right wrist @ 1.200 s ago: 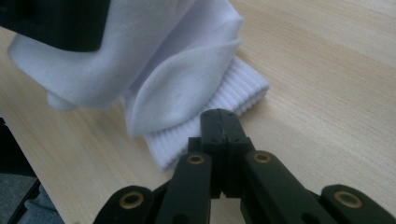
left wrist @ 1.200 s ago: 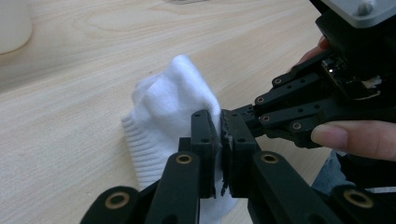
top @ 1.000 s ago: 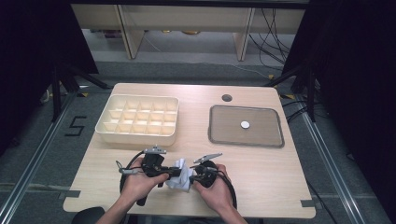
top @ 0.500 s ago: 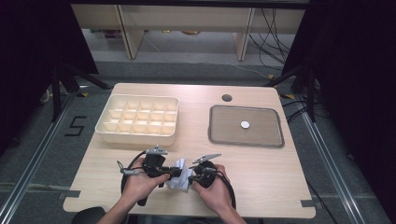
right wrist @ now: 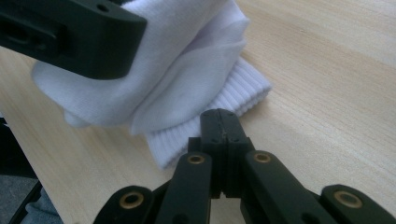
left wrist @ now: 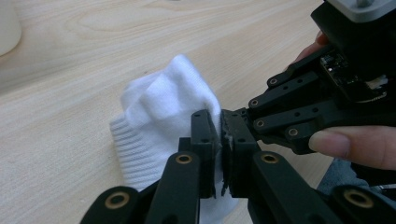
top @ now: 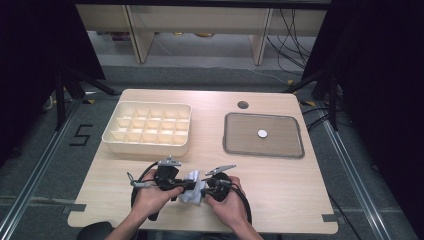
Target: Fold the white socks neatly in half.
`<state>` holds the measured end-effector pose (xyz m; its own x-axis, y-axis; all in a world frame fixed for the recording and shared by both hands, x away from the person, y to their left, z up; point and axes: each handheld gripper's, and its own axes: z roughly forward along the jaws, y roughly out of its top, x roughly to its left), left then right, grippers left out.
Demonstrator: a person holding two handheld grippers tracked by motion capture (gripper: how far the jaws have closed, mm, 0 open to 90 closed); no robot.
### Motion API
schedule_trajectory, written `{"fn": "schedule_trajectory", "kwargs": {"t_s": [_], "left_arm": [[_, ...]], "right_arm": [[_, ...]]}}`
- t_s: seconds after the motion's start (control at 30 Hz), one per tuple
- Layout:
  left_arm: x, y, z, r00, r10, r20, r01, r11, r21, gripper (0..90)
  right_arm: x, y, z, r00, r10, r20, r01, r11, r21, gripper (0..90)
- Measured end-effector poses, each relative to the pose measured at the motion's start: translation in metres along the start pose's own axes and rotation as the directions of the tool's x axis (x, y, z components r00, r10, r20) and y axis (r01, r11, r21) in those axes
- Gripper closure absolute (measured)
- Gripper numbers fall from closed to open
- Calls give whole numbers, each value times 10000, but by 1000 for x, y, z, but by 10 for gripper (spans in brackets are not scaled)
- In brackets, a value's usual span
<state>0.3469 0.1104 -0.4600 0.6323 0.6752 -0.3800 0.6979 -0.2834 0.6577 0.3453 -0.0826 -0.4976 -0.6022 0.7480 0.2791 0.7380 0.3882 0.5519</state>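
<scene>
A white sock [top: 193,186] lies bunched near the table's front edge, between my two grippers. In the left gripper view, my left gripper [left wrist: 219,126] has its jaws closed on a thin fold of the sock [left wrist: 163,107], and the ribbed cuff hangs below to the left. My right gripper [right wrist: 219,114] is shut, its tips against the ribbed cuff [right wrist: 233,98], and no cloth is visible between the jaws. In the high view the left gripper [top: 183,185] and right gripper [top: 205,189] point at each other, each held by a hand.
A cream box of small compartments [top: 145,146] stands at the back left. A shallow grey tray [top: 263,153] holding one white disc [top: 262,133] sits at the back right. A dark round hole [top: 243,105] lies behind the tray. Cables loop beside both hands.
</scene>
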Motion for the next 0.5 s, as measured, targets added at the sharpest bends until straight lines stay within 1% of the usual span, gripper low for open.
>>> {"fn": "schedule_trajectory", "kwargs": {"t_s": [0.13,0.17,0.23,0.27,0.3,0.33,0.37,0.4,0.5], "left_arm": [[0,0,0,10000,37,-19,-36,10000,16,842],[0,0,1,10000,48,-24,-48,10000,10,842],[0,0,1,10000,46,20,-46,10000,23,842],[-2,-1,2,10000,-18,-41,18,10000,-30,842],[-2,-1,2,10000,7,-73,-8,10000,-47,842],[-2,-1,1,9999,15,-148,-14,10000,29,842],[-2,-1,1,9999,18,-144,-17,10000,30,842],[-2,-1,2,10000,13,-51,-14,10000,-56,842],[-2,-2,3,10000,-6,-8,6,10000,30,842]], "right_arm": [[0,0,1,10000,-78,6,78,10000,-6,900],[1,0,0,10000,21,-6,-21,10000,48,900],[0,0,1,10000,-78,-1,78,10000,-15,900],[0,0,1,10000,-76,6,76,10000,-11,900],[1,0,1,10000,-70,0,70,10000,-6,900],[1,0,1,10000,-66,-1,66,10000,-1,900],[1,0,0,10000,-11,6,11,10000,33,900],[1,0,0,10000,0,9,0,10000,41,900],[1,0,1,10000,4,-7,-4,10000,26,900]]}}
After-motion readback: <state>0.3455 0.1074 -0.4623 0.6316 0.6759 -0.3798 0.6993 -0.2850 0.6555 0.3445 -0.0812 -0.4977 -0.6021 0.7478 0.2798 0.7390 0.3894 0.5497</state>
